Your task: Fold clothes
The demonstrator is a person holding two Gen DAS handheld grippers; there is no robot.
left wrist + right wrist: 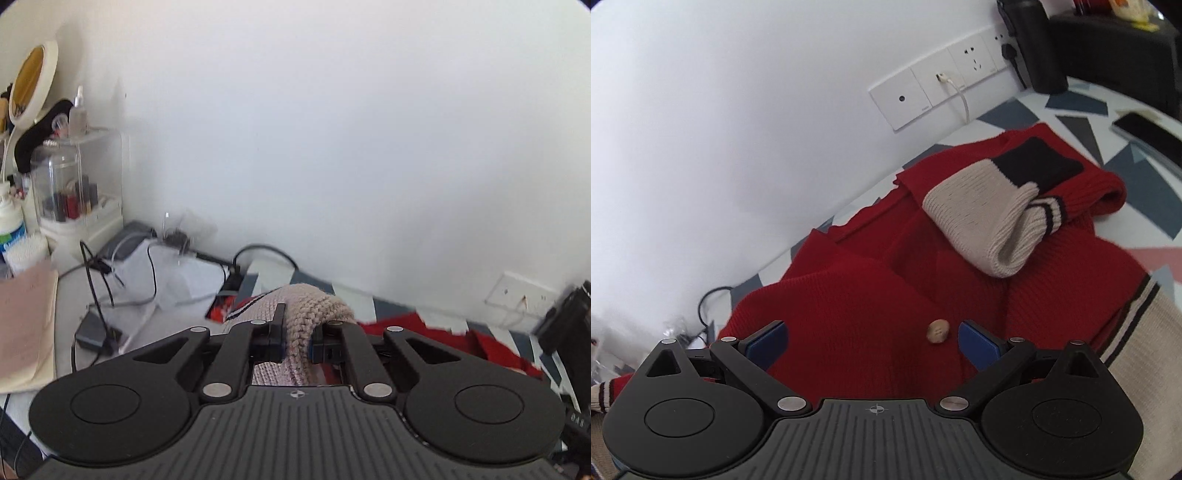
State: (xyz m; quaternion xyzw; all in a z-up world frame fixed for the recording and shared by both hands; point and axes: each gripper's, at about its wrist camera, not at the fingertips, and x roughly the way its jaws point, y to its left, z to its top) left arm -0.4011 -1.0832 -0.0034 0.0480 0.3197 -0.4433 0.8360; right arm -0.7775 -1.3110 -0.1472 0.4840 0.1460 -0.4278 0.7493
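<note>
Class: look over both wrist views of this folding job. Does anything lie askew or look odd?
Yes. The beige sleeve lies doubled over, slanting across the red cardigan, cuff curled under. The left gripper pinches the other beige sleeve, bunched rather than flat.

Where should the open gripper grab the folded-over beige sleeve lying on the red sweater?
Probably at the striped cuff of the beige sleeve. That end lies free at the sleeve's doubled-over tip on top of the red sweater, with its rounded fold lip facing the open right gripper. Come from above and the near side, one finger over and one under the lip.
</note>
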